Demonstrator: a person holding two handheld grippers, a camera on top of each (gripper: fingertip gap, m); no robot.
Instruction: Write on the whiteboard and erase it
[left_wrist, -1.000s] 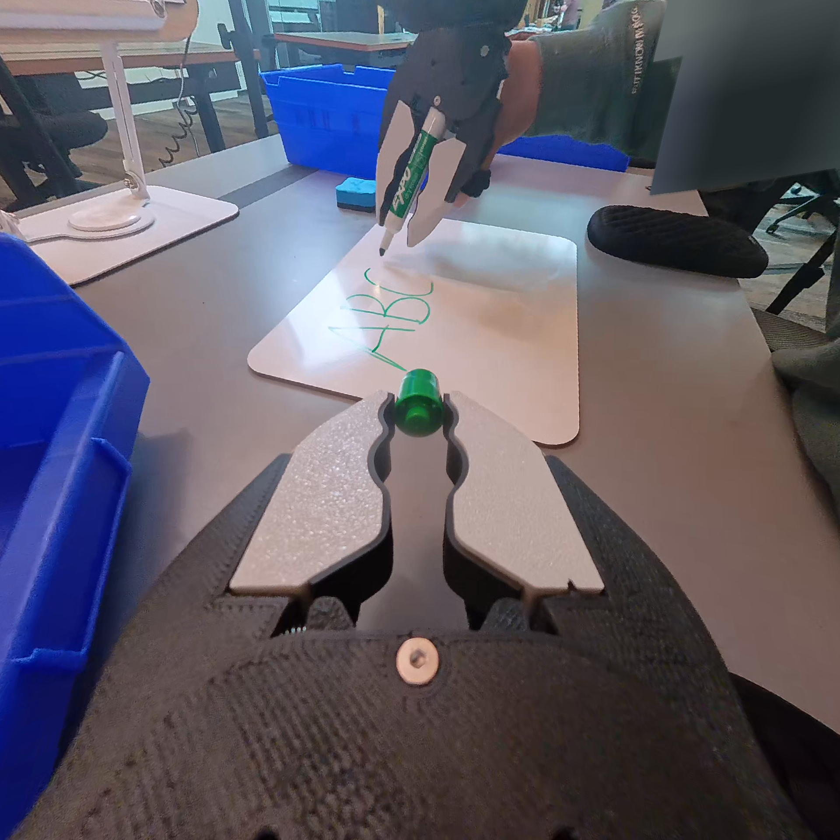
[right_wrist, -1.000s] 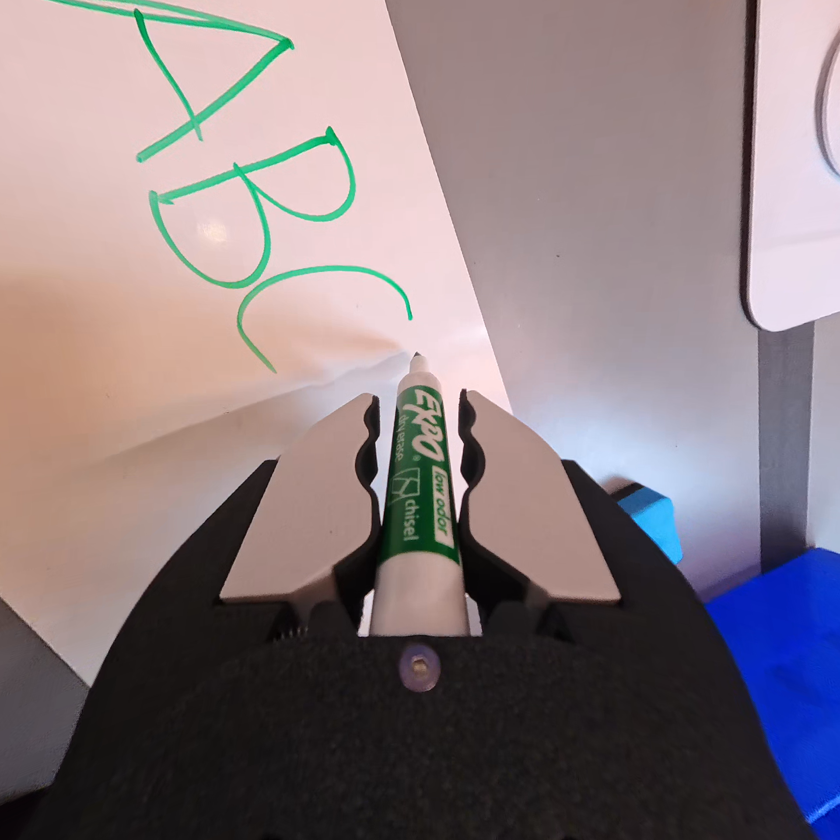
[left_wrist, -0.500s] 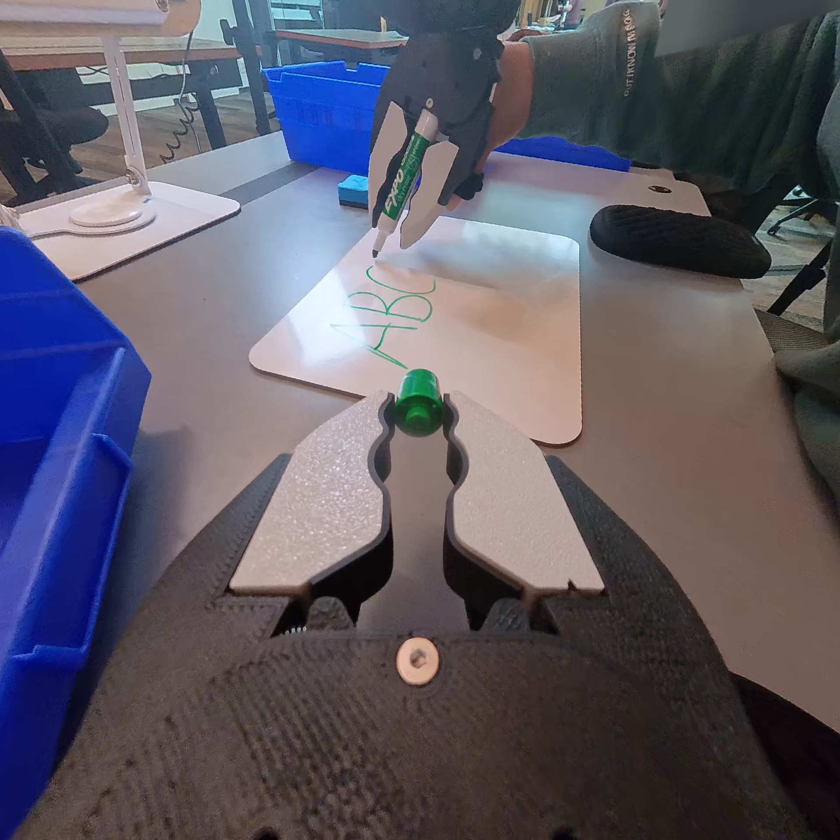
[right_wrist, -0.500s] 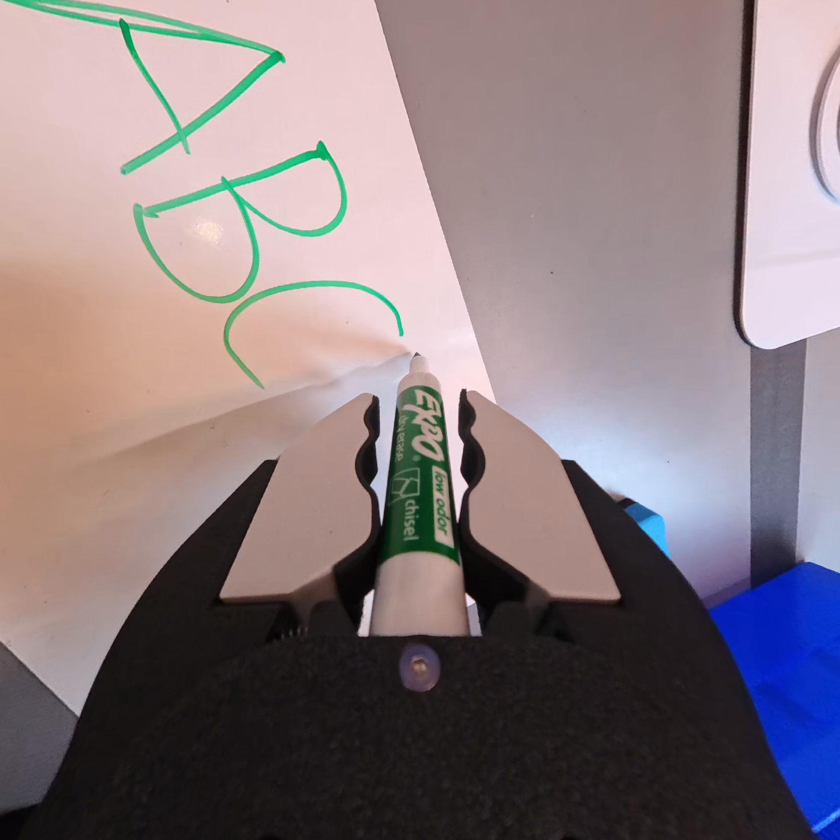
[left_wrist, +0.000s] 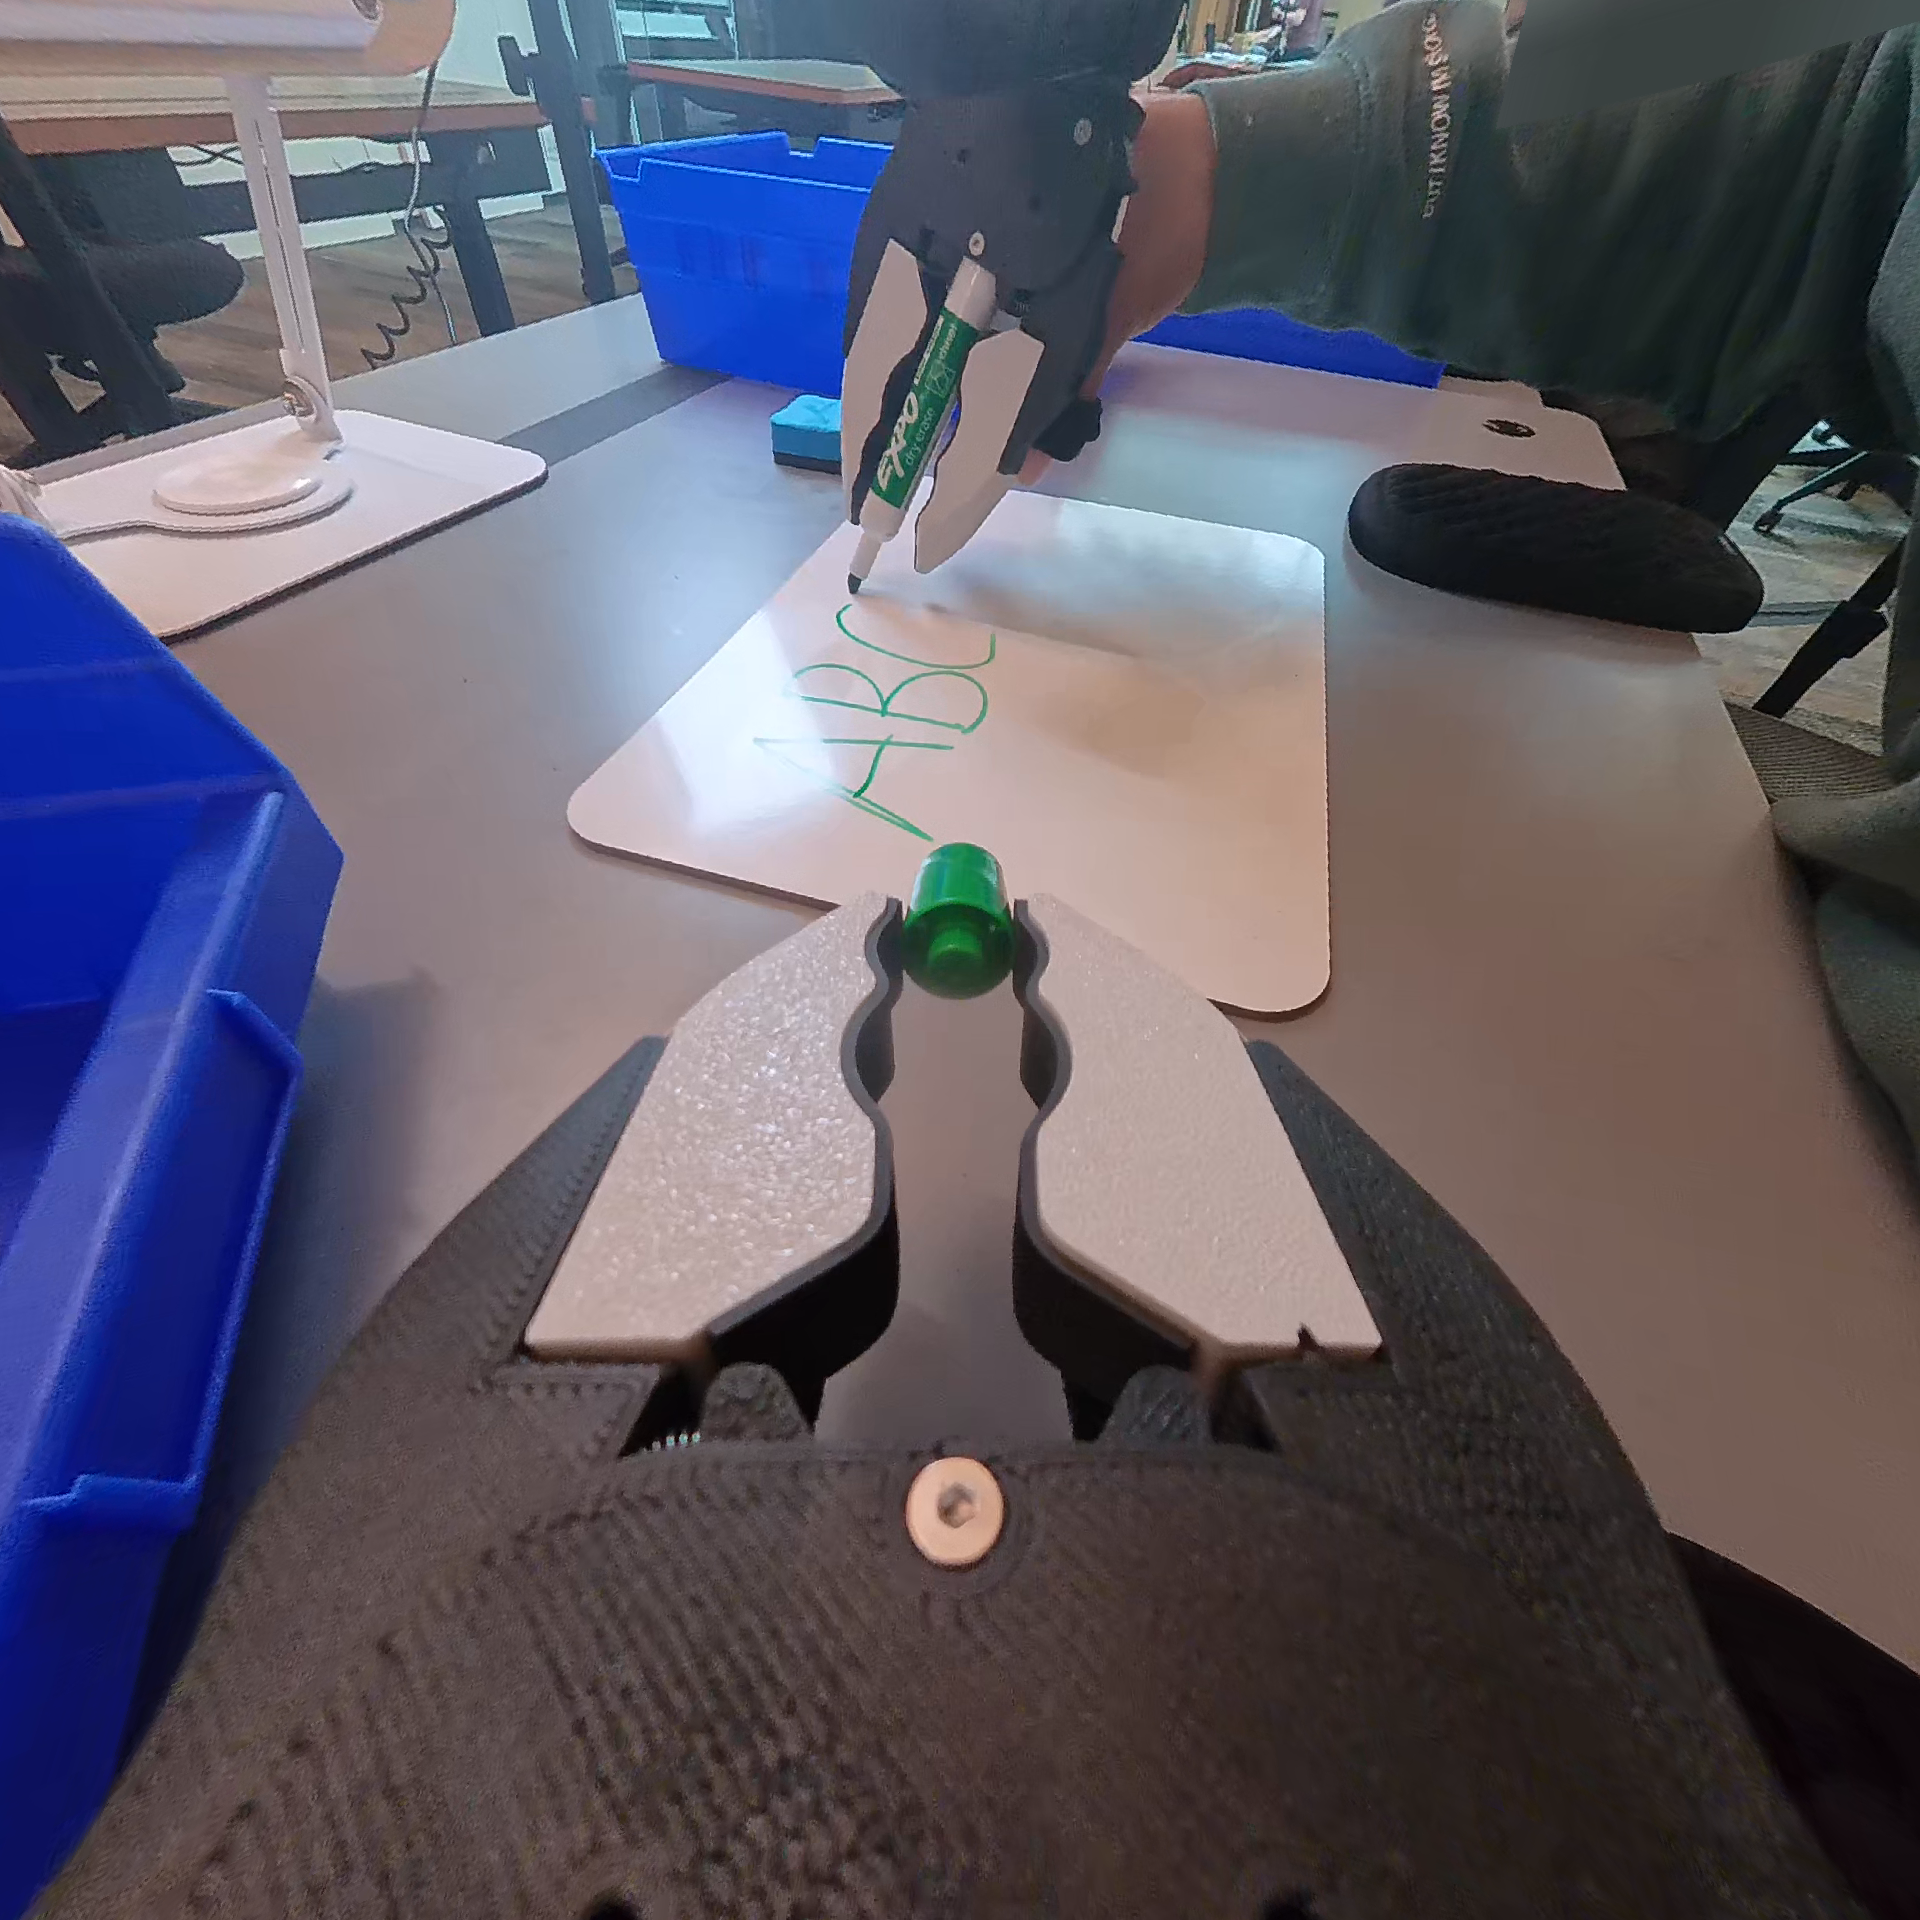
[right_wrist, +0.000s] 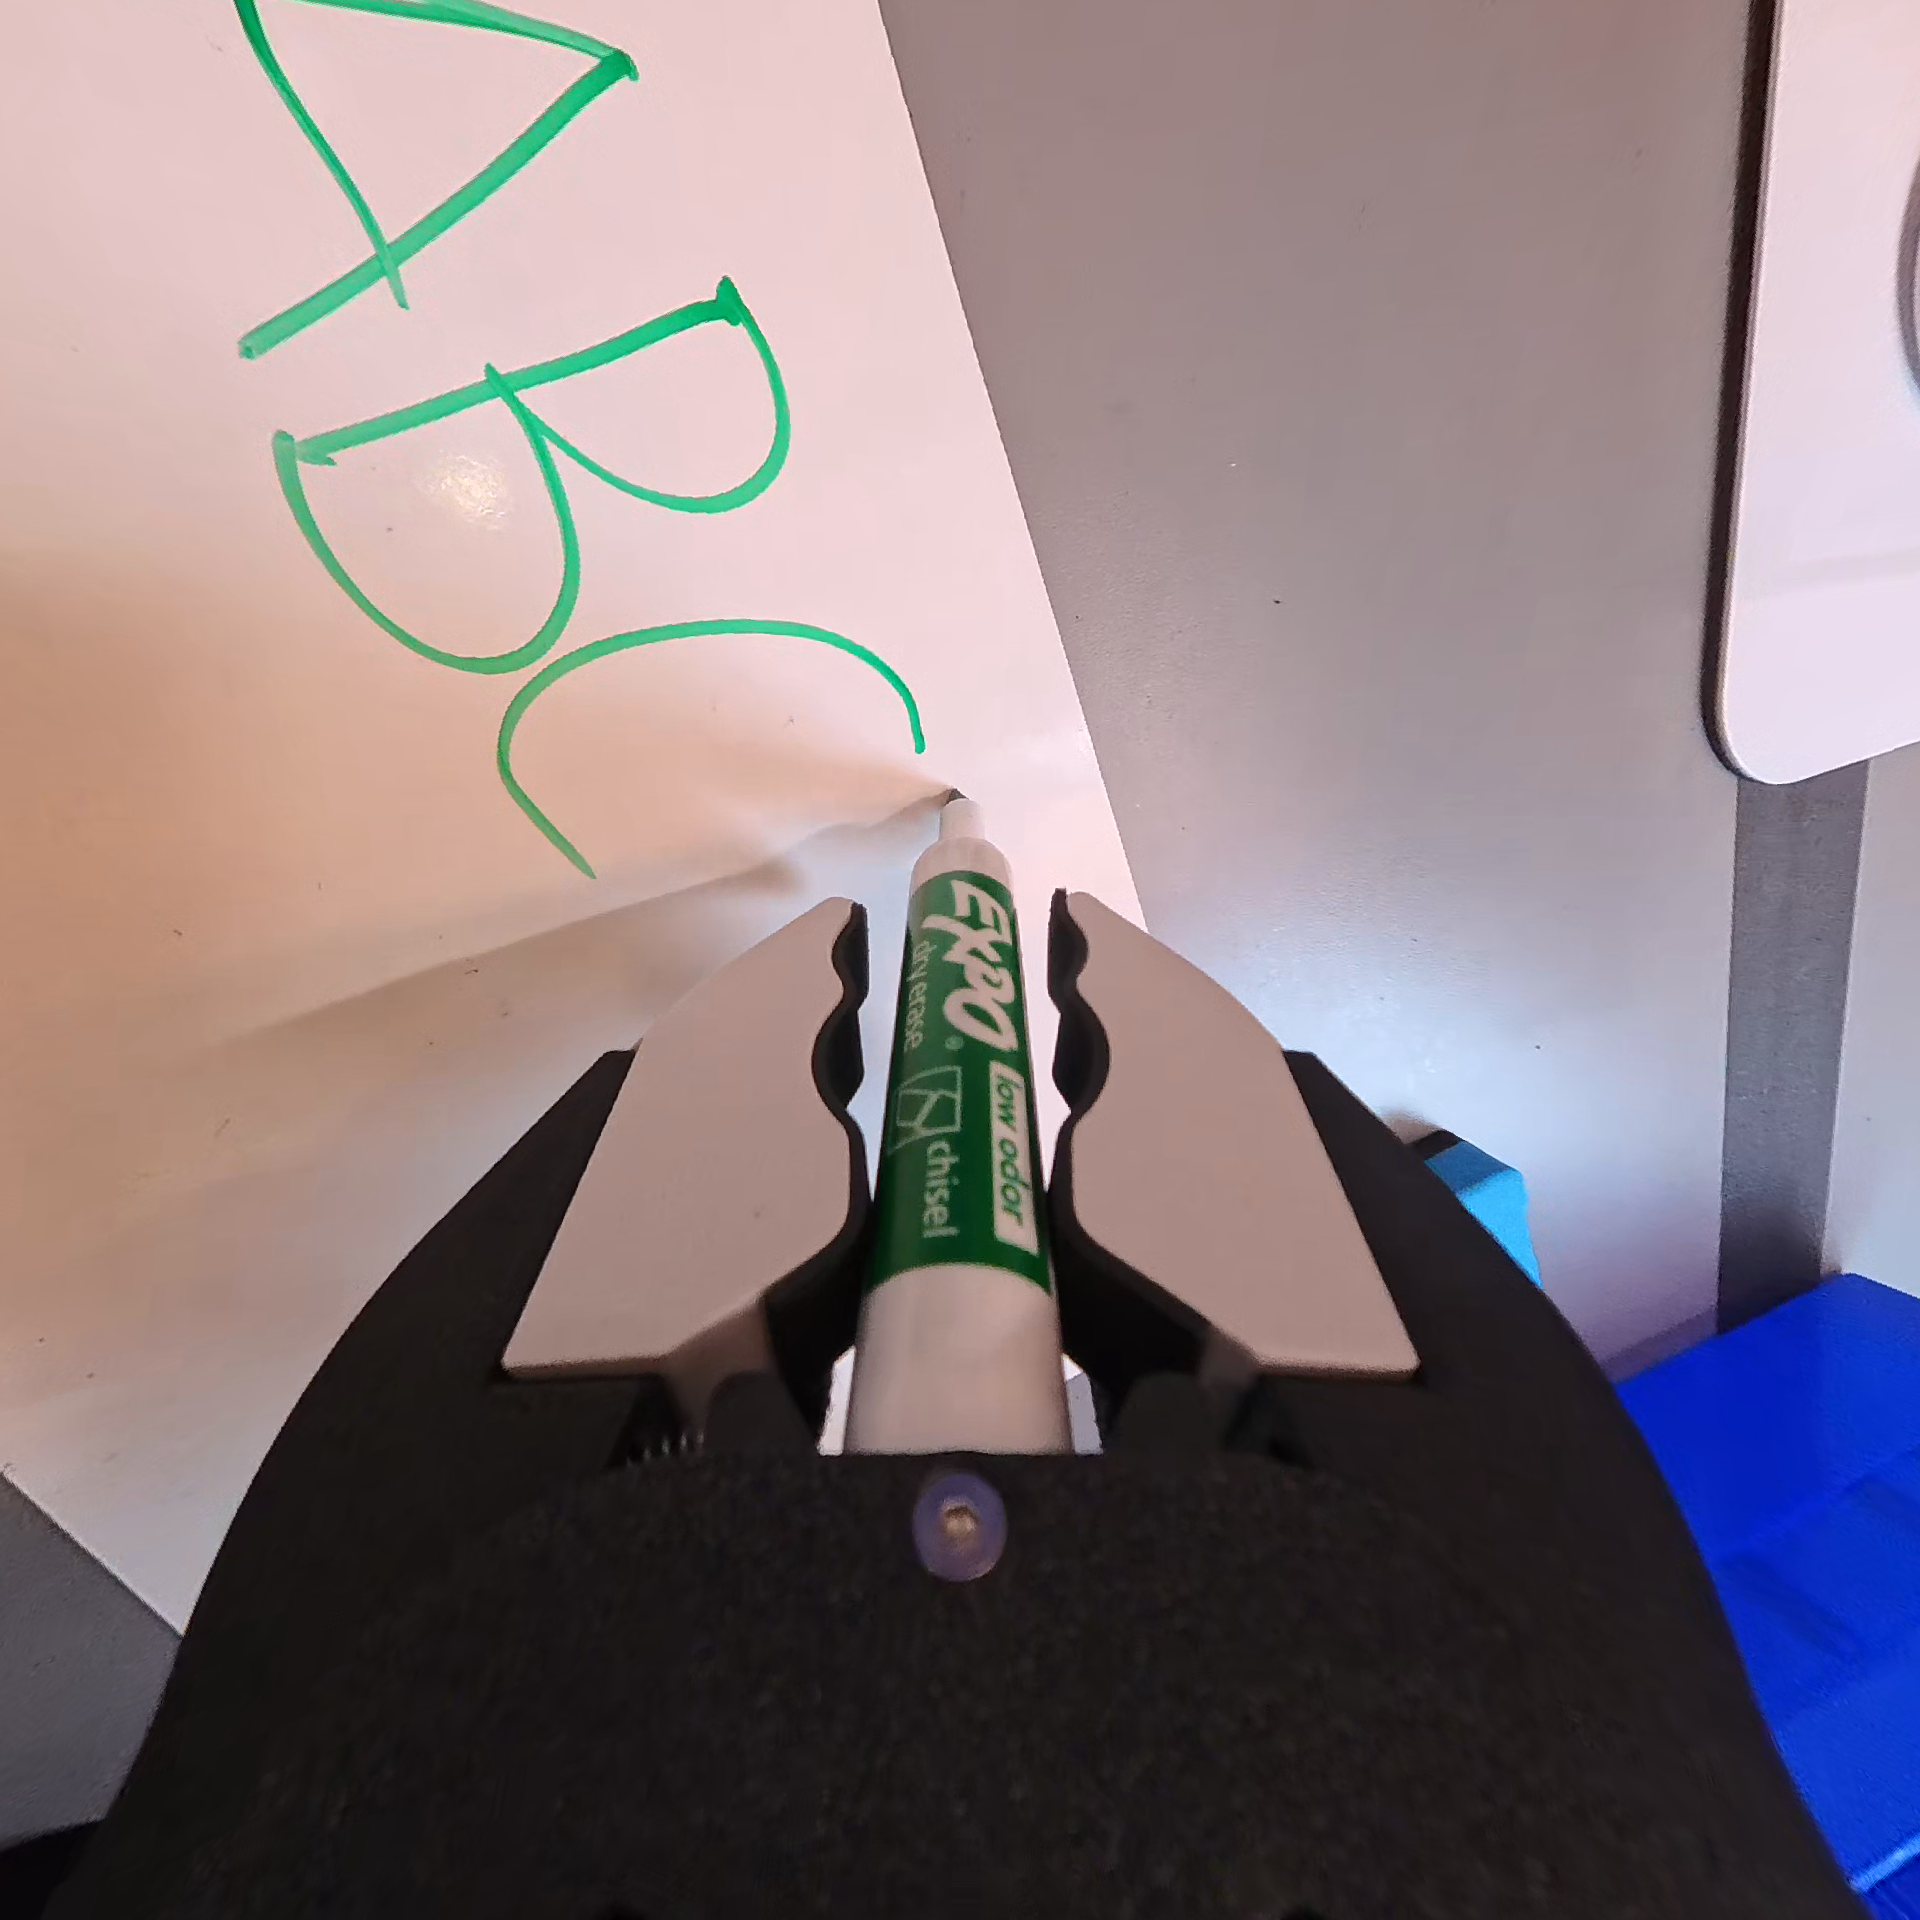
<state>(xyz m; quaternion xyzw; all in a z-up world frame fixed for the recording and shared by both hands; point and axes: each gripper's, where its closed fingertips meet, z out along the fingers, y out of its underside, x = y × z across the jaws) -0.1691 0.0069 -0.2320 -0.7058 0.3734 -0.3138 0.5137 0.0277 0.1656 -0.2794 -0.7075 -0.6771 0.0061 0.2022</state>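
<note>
Grey counter (left_wrist: 1455, 1039), whiteboard (left_wrist: 1143, 831) flat on it. Your right tongs (right_wrist: 956, 935) pinch the marker (right_wrist: 961, 1091), left tongs (left_wrist: 951, 925) pinch its cap (left_wrist: 956, 920). Keep tip pressure light and steady.

Lying flat on the grey table (left_wrist: 499, 665): a white whiteboard (left_wrist: 1143, 790) with rounded corners, bearing green handwritten letters (right_wrist: 540, 499). Uncapped green marker (right_wrist: 961, 1081), tip at the board's surface just beyond the last letter. Separate green cap (left_wrist: 956, 920) by the board's near edge; blue eraser (left_wrist: 810, 424) past its far edge.
</note>
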